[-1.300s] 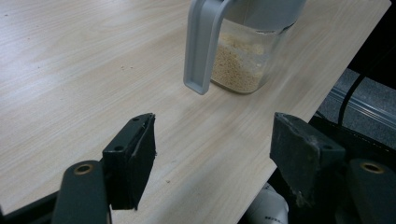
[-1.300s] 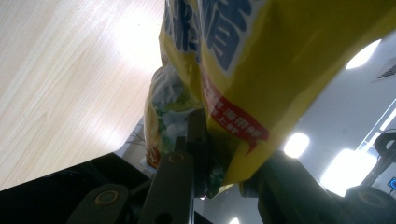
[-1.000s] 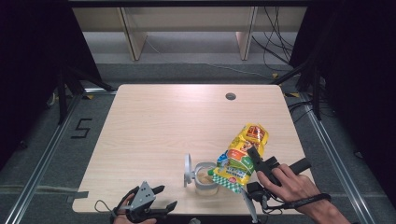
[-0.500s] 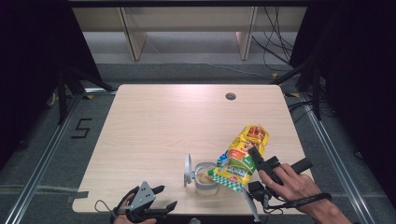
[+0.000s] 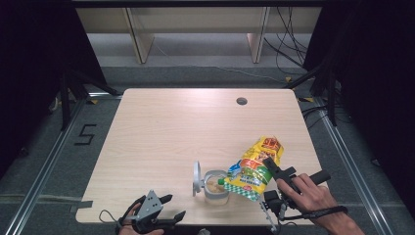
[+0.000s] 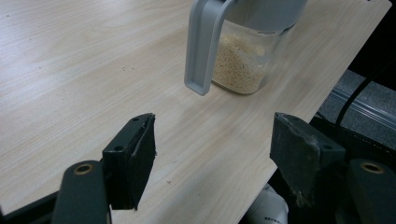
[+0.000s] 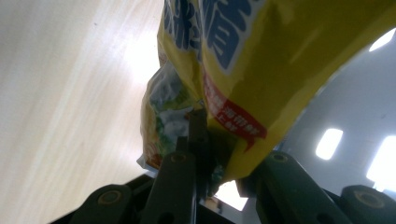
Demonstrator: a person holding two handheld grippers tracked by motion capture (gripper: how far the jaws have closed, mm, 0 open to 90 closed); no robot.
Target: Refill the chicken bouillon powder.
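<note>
bag [image 5: 254, 166] tilted over jar [image 5: 215, 185], on table [image 5: 176, 127]

Your bag [image 5: 255, 166] is yellow with red, blue and green print; the jar [image 5: 215, 185] is grey-topped, its grains tan; the table [image 5: 171, 132] is pale wood.

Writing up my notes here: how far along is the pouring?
Done: the jar stands open and holds some grain. In hand: the right claw grips the yellow bag, tilted mouth-down over the jar. Left: ending the pour and shutting the lid; the left claw waits open.
</note>
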